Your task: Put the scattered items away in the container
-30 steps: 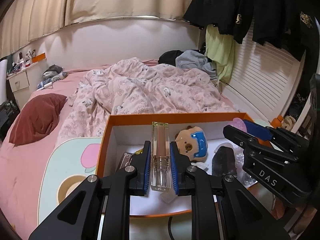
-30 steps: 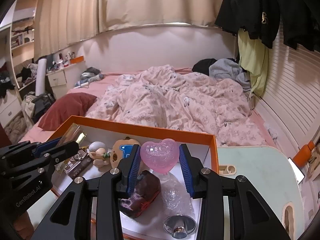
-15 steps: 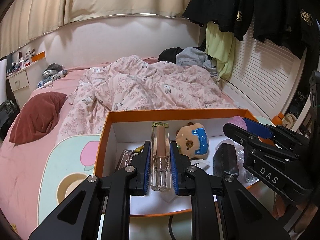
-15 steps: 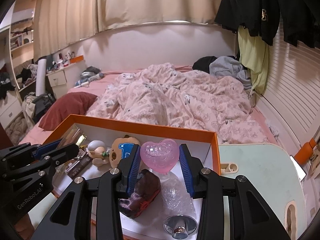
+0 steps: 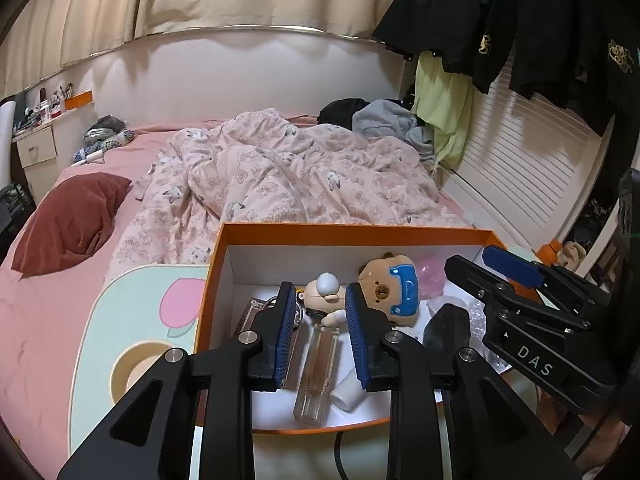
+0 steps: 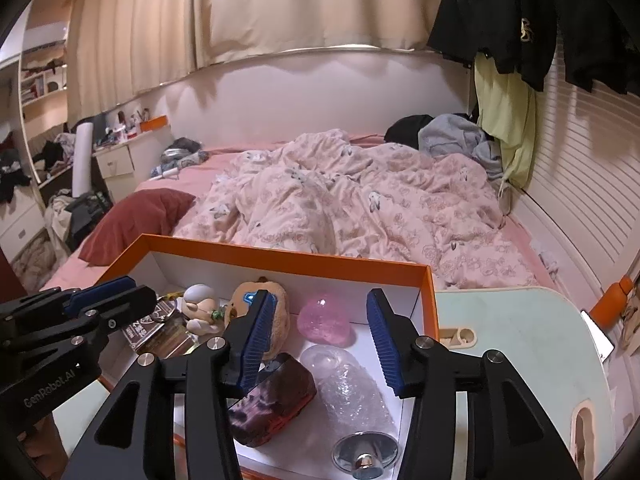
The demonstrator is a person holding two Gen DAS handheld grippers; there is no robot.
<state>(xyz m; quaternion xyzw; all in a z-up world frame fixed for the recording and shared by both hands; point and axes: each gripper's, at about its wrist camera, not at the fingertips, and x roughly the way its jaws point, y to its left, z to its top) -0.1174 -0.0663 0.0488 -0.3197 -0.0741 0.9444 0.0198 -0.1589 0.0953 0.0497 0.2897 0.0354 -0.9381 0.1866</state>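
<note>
An orange box (image 5: 352, 230) with a white inside stands on the table. Over its near left part my left gripper (image 5: 322, 334) has its jaws opening. A clear lip gloss tube (image 5: 316, 372) lies loose on the box floor below them, free of the pads. Seen from the right wrist, the same box (image 6: 280, 258) has my right gripper (image 6: 320, 312) over it, jaws opening too. The pink heart (image 6: 326, 320) rests on the box floor between the fingers without touching them.
Inside the box lie a bear plush (image 5: 394, 292), a small white-headed figure (image 5: 326, 292), a dark maroon item (image 6: 276, 400), bubble wrap (image 6: 352, 392) and a metal knob (image 6: 364, 454). The pale green table (image 6: 520, 340) meets a bed with a pink quilt (image 6: 340, 208).
Both grippers have parted their jaws. The lip gloss tube dropped from the left gripper onto the box floor, and the pink heart fell out of the right gripper into the box.
</note>
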